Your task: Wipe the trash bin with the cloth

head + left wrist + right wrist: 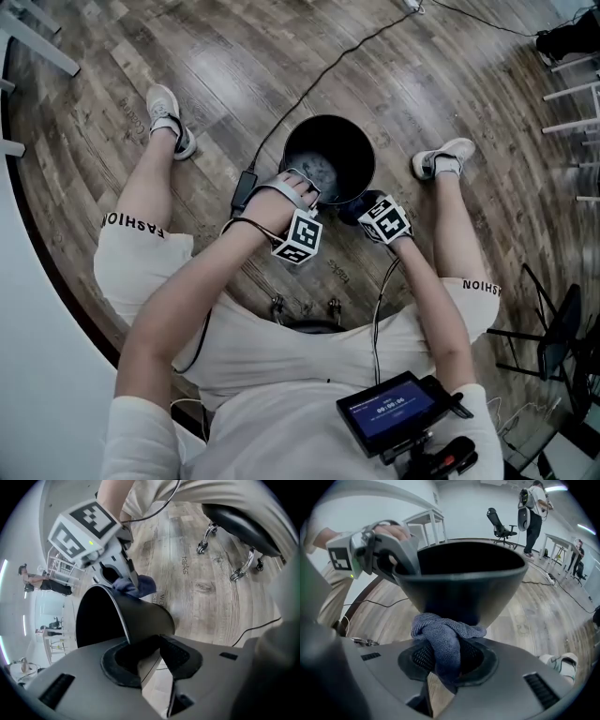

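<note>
A black trash bin (330, 155) stands on the wooden floor between the person's feet. My left gripper (302, 185) is shut on the near left of its rim; in the left gripper view the bin's wall (136, 616) runs between the pads of my left gripper (151, 657). My right gripper (362, 208) is shut on a bunched blue cloth (444, 638), which lies against the bin's outer wall (464, 585) at the near right. In the right gripper view the cloth sits between the pads of my right gripper (445, 662), and the left gripper (401, 566) shows on the rim. The cloth (140, 586) also shows in the left gripper view.
A black cable (319, 70) runs across the floor behind the bin. The stool's castors (243, 569) stand close behind my grippers. A small monitor (392, 411) hangs at the person's chest. An office chair (500, 524), tables and a standing person (533, 513) are far off.
</note>
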The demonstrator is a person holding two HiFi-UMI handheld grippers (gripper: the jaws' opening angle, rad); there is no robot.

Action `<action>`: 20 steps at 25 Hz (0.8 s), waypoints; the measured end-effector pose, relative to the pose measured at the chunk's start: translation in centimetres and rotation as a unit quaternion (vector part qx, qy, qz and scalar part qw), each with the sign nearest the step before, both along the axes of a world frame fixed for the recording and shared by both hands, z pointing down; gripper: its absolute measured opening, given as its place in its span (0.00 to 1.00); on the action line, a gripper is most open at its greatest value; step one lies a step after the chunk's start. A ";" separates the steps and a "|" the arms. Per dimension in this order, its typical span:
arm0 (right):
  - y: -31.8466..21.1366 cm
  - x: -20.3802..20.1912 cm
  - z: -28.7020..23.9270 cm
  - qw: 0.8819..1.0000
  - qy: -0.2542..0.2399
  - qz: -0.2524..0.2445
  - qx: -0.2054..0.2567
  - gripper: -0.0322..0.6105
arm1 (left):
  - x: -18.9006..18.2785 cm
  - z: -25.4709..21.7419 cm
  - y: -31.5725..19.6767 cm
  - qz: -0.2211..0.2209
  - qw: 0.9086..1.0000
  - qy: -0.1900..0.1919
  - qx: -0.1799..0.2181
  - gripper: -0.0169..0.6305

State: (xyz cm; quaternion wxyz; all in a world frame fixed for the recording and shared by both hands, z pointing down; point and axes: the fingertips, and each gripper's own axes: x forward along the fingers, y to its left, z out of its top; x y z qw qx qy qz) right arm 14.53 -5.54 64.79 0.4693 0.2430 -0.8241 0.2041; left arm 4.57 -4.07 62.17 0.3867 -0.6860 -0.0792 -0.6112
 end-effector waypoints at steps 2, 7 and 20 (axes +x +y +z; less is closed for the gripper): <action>-0.2 0.3 2.8 1.000 0.011 -0.007 -0.008 0.21 | 0.2 0.0 0.1 -0.001 1.000 0.002 -0.006 0.23; -0.3 0.1 9.7 0.999 0.007 -0.018 -0.033 0.21 | 0.7 0.1 0.2 -0.001 1.000 0.007 -0.015 0.23; 1.0 2.6 9.7 0.999 0.026 0.035 -0.033 0.21 | 0.8 -0.1 0.3 -0.007 1.000 0.010 -0.021 0.26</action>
